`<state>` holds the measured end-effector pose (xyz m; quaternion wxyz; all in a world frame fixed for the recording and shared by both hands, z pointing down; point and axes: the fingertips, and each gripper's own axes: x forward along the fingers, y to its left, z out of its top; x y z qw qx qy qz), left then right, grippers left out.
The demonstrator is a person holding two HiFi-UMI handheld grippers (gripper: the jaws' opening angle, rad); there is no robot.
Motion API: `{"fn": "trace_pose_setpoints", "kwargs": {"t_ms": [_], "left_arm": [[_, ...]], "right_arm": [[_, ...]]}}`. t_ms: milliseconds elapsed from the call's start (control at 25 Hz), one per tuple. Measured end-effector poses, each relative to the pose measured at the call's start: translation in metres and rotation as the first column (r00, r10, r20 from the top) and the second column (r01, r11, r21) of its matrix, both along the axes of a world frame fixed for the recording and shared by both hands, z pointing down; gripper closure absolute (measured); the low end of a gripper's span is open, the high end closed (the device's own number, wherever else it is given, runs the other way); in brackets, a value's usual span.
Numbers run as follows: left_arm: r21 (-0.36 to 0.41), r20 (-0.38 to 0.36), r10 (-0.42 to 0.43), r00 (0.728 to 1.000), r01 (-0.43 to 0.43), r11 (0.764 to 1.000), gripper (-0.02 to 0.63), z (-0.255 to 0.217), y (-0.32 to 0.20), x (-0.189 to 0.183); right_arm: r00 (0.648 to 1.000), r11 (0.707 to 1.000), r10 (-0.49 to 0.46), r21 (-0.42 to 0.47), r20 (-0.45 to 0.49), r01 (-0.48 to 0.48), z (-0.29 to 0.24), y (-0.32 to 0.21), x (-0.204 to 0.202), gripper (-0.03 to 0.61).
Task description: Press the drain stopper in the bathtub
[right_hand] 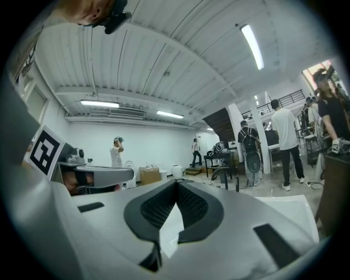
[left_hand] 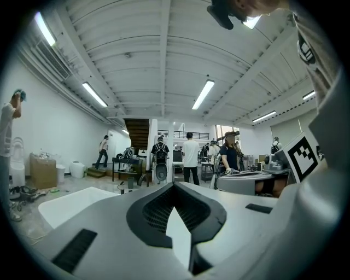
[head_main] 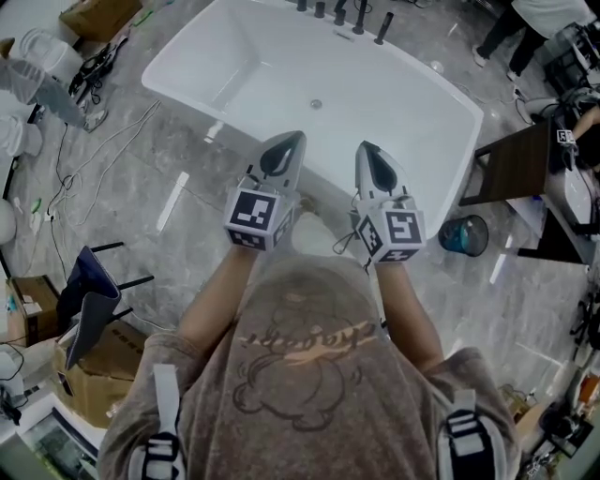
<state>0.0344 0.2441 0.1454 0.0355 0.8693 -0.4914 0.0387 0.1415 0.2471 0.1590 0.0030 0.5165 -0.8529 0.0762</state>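
The white bathtub (head_main: 272, 56) lies ahead in the head view, with the small round drain stopper (head_main: 316, 104) in its floor and dark taps (head_main: 349, 15) on the far rim. Both grippers are held level in front of the person's chest, over the tub's near rim and well short of the stopper. My left gripper (head_main: 285, 142) (left_hand: 174, 186) and right gripper (head_main: 367, 150) (right_hand: 176, 183) are shut with nothing between the jaws. Both gripper views look across the room, showing only part of the tub (left_hand: 68, 203) (right_hand: 292, 206), not the stopper.
A dark side table (head_main: 514, 167) and a teal bin (head_main: 464, 234) stand right of the tub. Cables (head_main: 80, 183) trail over the grey floor at left, near a folding chair (head_main: 89, 295) and cardboard boxes (head_main: 98, 370). Several people (left_hand: 190, 158) stand across the room.
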Motion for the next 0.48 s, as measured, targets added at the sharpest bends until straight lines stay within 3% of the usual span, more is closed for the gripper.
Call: {"fn": "trace_pose_setpoints", "kwargs": {"t_ms": [480], "left_arm": [[-0.021,-0.006,-0.029,1.0,0.029,0.999,0.611,0.0,-0.099,-0.006]], "right_arm": [[1.0,1.0,-0.005,-0.023,-0.021,0.004,-0.006,-0.098,0.005,0.58]]}}
